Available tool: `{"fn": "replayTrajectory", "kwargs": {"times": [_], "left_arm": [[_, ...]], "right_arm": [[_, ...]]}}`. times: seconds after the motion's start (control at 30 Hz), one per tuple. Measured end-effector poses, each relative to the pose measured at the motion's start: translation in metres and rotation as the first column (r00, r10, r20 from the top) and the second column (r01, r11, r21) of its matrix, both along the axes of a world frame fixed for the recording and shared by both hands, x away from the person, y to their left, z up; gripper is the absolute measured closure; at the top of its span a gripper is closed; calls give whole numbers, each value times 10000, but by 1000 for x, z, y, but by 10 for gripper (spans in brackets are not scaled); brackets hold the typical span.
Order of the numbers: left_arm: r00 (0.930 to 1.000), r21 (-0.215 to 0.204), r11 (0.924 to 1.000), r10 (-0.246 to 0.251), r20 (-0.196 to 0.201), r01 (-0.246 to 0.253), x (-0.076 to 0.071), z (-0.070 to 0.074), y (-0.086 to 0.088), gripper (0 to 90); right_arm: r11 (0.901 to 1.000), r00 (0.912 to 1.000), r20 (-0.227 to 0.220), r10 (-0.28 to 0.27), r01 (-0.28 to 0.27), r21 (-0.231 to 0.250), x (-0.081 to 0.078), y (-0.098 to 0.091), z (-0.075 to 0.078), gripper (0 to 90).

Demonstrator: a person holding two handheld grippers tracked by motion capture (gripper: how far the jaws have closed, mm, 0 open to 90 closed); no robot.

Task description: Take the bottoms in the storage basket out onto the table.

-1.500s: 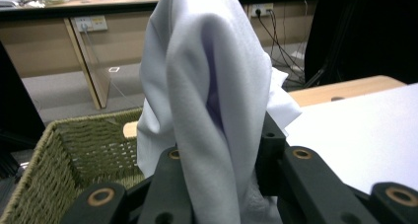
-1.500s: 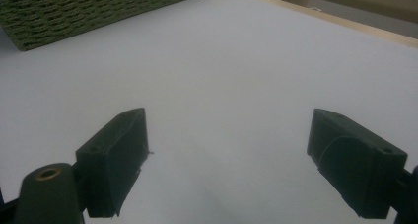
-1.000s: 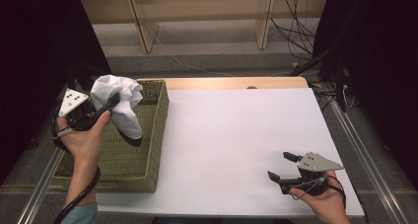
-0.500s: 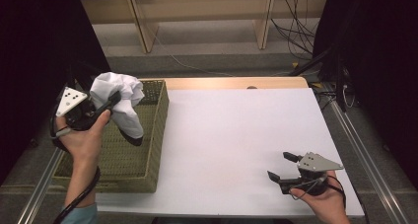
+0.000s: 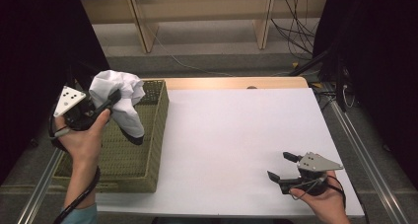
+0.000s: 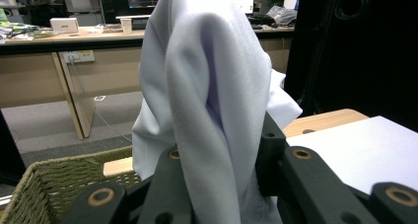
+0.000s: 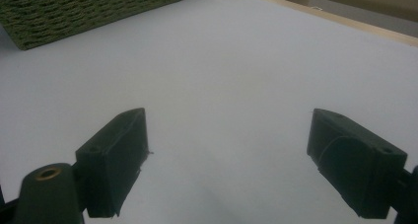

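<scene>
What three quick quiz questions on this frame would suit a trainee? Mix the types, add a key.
1. True or false: the left gripper holds the crumpled white cloth above the green woven basket.
2. How do the right gripper's jaws stand? A) shut on the cloth B) open with nothing between them C) shut on the basket rim
3. Fill in: the right gripper sits low over the white ____, near its front right corner.

Key: 1 true; 2 B; 3 tabletop.

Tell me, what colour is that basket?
Olive green woven basket, clearest in the high view.
</scene>
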State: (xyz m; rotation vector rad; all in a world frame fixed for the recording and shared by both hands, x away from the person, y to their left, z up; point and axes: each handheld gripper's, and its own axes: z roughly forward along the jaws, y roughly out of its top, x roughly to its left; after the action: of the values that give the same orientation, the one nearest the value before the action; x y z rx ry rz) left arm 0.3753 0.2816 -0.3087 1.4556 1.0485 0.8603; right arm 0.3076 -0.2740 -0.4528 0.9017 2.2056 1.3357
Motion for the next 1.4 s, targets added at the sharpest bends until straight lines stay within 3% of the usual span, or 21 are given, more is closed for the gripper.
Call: {"fn": "replayTrajectory", "kwargs": {"times": [1.4], "left_arm": [[9977,-31,9988,-484,468,486,-11,16,-14,748]], "right_arm": [[10000,10000,-36,-21,21,-4,1,0,-1,169]]}}
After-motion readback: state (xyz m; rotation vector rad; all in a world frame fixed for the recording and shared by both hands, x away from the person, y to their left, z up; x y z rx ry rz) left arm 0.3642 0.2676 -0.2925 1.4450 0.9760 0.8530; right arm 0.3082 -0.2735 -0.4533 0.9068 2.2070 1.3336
